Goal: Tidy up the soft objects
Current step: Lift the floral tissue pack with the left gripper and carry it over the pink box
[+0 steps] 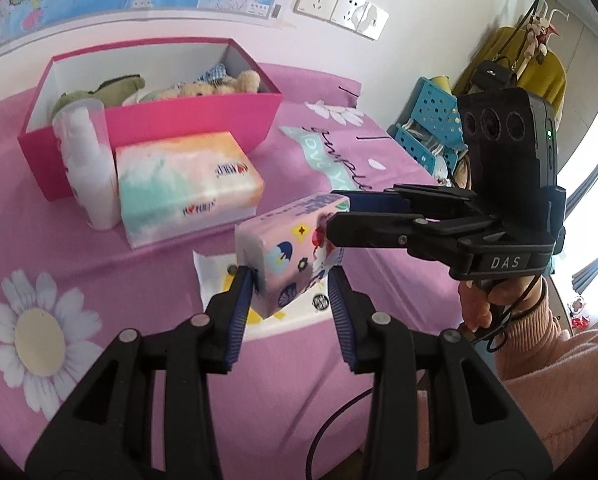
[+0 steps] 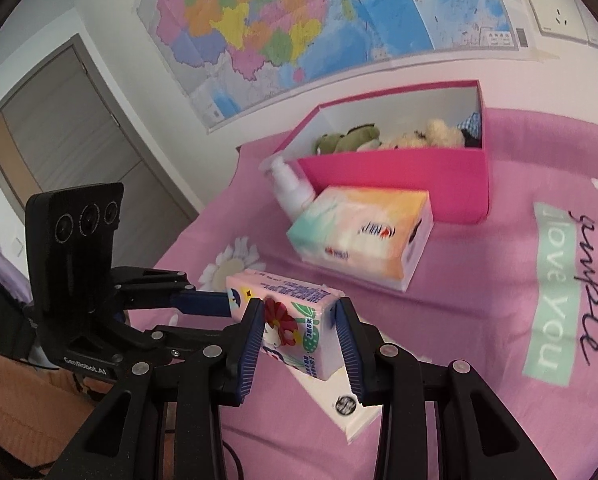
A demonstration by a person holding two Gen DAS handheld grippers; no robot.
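While both claws meet mid-frame, the small tissue pack hangs above the bed, pinched by the right claw at one end, with the left claw closing on the other; plush toys already fill the pink box upper left, big tissue pack and bottle still outside

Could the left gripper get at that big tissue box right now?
Probably not yet. The left gripper and right gripper are both shut on the small tissue pack. The path to the tissue box looks free, but its fingers are full.
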